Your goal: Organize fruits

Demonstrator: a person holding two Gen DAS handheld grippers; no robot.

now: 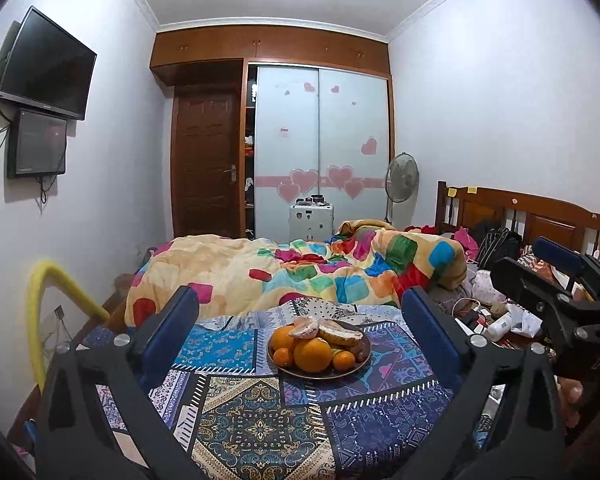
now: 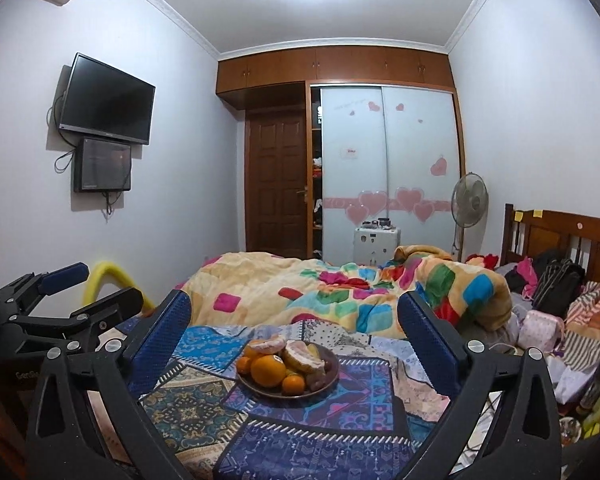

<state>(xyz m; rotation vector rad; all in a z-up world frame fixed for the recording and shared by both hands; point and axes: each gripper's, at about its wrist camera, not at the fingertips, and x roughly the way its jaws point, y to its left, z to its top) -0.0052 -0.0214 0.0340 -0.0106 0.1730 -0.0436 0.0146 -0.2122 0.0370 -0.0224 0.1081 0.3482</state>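
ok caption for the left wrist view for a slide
Open left tongs frame a plate of oranges and other fruit on a patterned cloth, right tongs alongside.

Legible marking is scant. In the left wrist view, the body of the right gripper [image 1: 556,276], off to the right of the left gripper's own fingers, carries pale embossed letters that appear to read "DAS", cut off by the picture edge. In the right wrist view, the left gripper [image 2: 96,284], to the left of the right gripper's fingers, bears small pale lettering low on its body beginning "Gen", the remainder too blurred to read. The television [image 1: 46,66] on the wall, far left of the fingers, has a brand mark on its lower bezel, illegible.
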